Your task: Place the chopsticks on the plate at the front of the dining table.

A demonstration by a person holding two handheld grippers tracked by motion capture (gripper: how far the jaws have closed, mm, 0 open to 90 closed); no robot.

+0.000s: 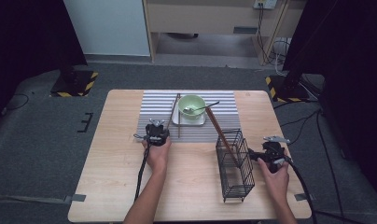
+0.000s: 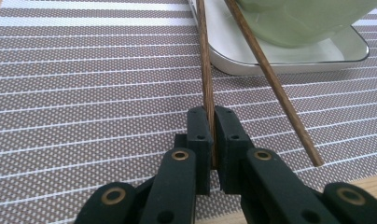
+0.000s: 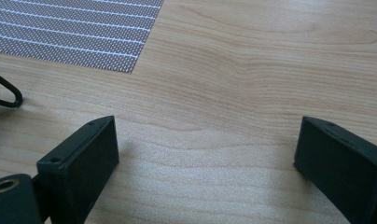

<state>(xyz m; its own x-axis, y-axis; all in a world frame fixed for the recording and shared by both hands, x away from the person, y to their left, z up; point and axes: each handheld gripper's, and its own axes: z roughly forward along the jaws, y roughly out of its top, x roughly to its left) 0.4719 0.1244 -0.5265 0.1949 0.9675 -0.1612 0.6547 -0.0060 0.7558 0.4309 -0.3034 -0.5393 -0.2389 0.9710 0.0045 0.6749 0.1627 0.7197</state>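
Pinching one chopstick (image 2: 206,74) near its end, the left gripper (image 2: 213,135) is found with jaws pressed onto the stick, which lies flat on the striped placemat (image 2: 84,93) beside the white tray (image 2: 289,58) carrying the green bowl (image 1: 191,105). A second chopstick (image 2: 275,88) lies loose just beside it. Another stick (image 1: 222,137) is already seen leaning in the wire basket (image 1: 235,165), so the clearing is judged partly done. The right gripper (image 3: 205,154) is held with jaws spread wide over bare table (image 3: 252,70), holding nothing.

Recording lab or studio, black curtains (image 1: 23,37) on both sides, weighted stands with hazard-striped bases (image 1: 74,84), cables (image 1: 298,121) across grey carpet, staged wooden table (image 1: 112,154), tape marks.
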